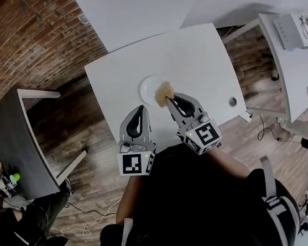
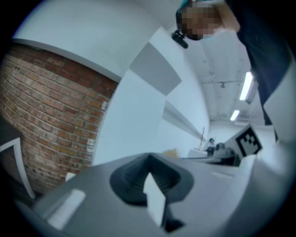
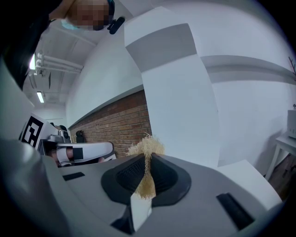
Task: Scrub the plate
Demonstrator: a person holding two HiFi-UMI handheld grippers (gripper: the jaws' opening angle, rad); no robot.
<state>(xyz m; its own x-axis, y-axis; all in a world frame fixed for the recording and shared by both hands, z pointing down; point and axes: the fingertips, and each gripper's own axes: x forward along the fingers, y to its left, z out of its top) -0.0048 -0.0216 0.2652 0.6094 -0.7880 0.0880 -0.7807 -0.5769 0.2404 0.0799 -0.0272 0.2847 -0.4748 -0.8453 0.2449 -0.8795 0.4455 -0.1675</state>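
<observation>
Head view: a white plate [image 1: 148, 87] sits on the white counter [image 1: 196, 59]. The right tongs [image 1: 169, 99] are clamped on a straw-coloured scrubber [image 1: 164, 90] at the plate's right edge. The left tongs [image 1: 139, 110] hang just beside it, jaws pressed together on nothing.

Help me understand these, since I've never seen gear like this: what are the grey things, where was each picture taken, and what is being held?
No robot here: a person holds a two-jaw gripper in each hand. The head view looks down from a camera on the person's head; the other two cameras ride on the grippers. A white plate lies on the white table. The right gripper is shut on a tan fibre scrubber over the plate's rim. The left gripper is shut, empty.
</observation>
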